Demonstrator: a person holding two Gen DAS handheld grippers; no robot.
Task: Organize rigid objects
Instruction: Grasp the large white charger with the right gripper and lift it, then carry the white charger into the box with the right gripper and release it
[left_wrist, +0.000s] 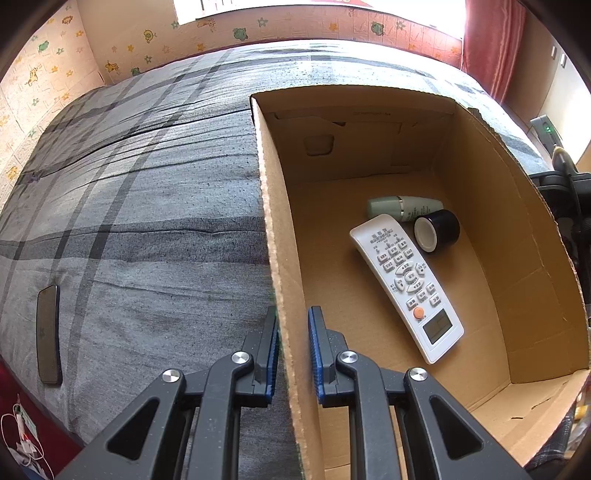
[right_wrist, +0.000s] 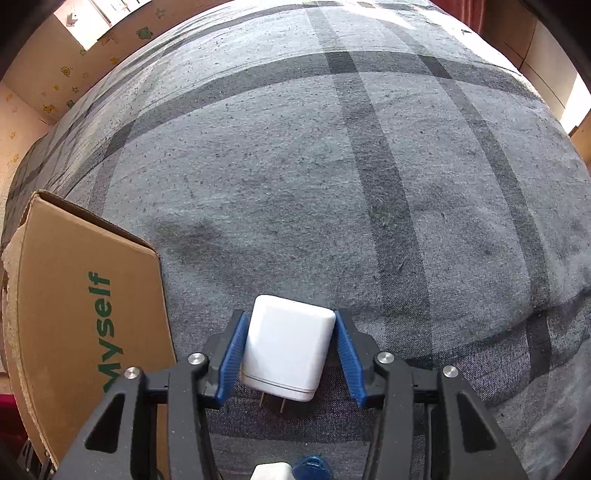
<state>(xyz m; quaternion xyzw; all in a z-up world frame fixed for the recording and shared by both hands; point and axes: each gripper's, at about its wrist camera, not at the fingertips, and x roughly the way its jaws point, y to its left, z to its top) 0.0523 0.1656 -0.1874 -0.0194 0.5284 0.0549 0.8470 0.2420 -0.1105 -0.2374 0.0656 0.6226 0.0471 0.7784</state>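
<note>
Charger (right_wrist: 286, 350) sat pinched in the right tool (right_wrist: 288, 354); left tool (left_wrist: 292, 354) straddled the box (left_wrist: 275, 236) wall, apparently unclamped. Lift it clear of the rim.

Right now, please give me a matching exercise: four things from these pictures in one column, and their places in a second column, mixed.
Things:
1. remote control
2. white charger
3. phone
4. left gripper

Places:
A. flat on the bed cover, far from the box
B. astride the cardboard box wall
C. inside the box, beside a bottle
D. between the right gripper fingers

Pairs: 1-C, 2-D, 3-A, 4-B
</note>
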